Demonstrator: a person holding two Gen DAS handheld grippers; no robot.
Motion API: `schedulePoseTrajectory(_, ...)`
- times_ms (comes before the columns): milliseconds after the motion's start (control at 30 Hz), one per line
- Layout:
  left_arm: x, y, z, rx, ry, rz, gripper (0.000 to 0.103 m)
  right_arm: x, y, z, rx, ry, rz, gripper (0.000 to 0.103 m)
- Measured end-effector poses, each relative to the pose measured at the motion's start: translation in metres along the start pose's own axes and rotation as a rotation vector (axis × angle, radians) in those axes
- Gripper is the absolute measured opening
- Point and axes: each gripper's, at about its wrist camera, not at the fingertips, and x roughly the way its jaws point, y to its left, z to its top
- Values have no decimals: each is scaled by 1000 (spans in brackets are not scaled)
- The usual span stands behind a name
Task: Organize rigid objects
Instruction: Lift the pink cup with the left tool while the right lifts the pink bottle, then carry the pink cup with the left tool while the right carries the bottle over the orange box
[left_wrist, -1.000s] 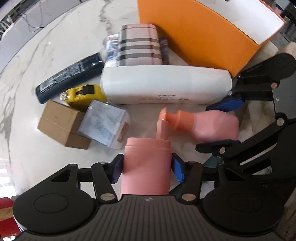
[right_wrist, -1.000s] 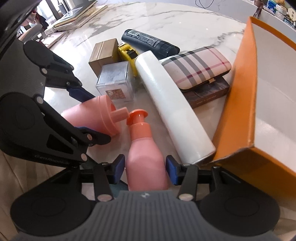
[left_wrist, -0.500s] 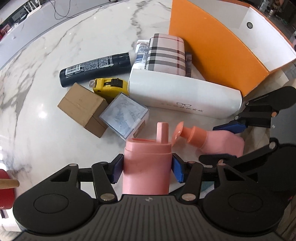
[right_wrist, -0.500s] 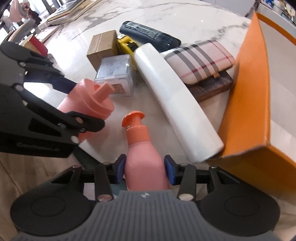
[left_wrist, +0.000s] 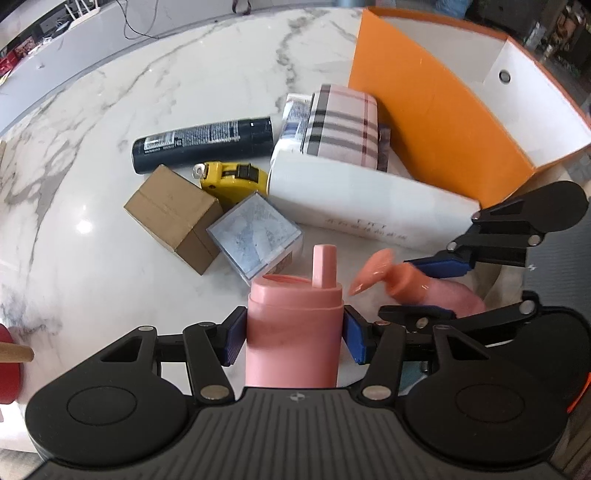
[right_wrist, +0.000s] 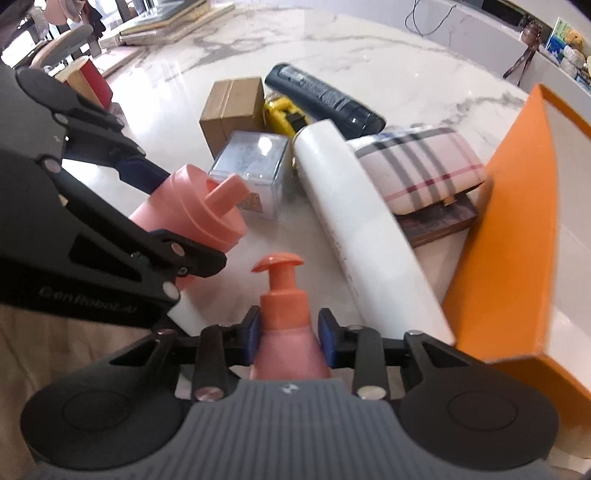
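My left gripper (left_wrist: 293, 338) is shut on a pink spout-cap bottle (left_wrist: 293, 332), held above the marble table; the bottle also shows in the right wrist view (right_wrist: 192, 210). My right gripper (right_wrist: 290, 339) is shut on a pink pump bottle (right_wrist: 288, 347) with an orange pump head, which shows at the right of the left wrist view (left_wrist: 424, 291). The two bottles are side by side, close together. An open orange box (left_wrist: 443, 122) with a white inside stands at the right, also in the right wrist view (right_wrist: 517, 236).
On the table lie a long white case (left_wrist: 369, 199), a plaid case (left_wrist: 343, 125) on a dark wooden box (right_wrist: 439, 225), a black tube (left_wrist: 203, 142), a yellow tape measure (left_wrist: 232, 177), a cardboard box (left_wrist: 173, 218) and a clear cube box (left_wrist: 255, 232). A red cup (right_wrist: 94, 75) stands far left.
Both grippers have lifted and pulled back with their bottles. The table objects look farther away and the orange box's inside has come into view.
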Motion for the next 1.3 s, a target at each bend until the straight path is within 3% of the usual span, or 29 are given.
schedulePoseTrajectory(400,-31,-10,-15,-81,-141,-13,62,-54,-17,-21,49,-131,-1,25)
schedulePoseTrajectory(600,-58,-19,-7,-80,-223,-4,62,-86,-21,-19,68,-217,12,25)
schedulePoseTrajectory(933,-99,-41,42,-58,-373,2,62,-152,-43,-3,65,-378,-62,25)
schedulePoseTrajectory(1300,-105,-84,106,5,-490,-82,62,-207,-107,4,183,-512,-199,25)
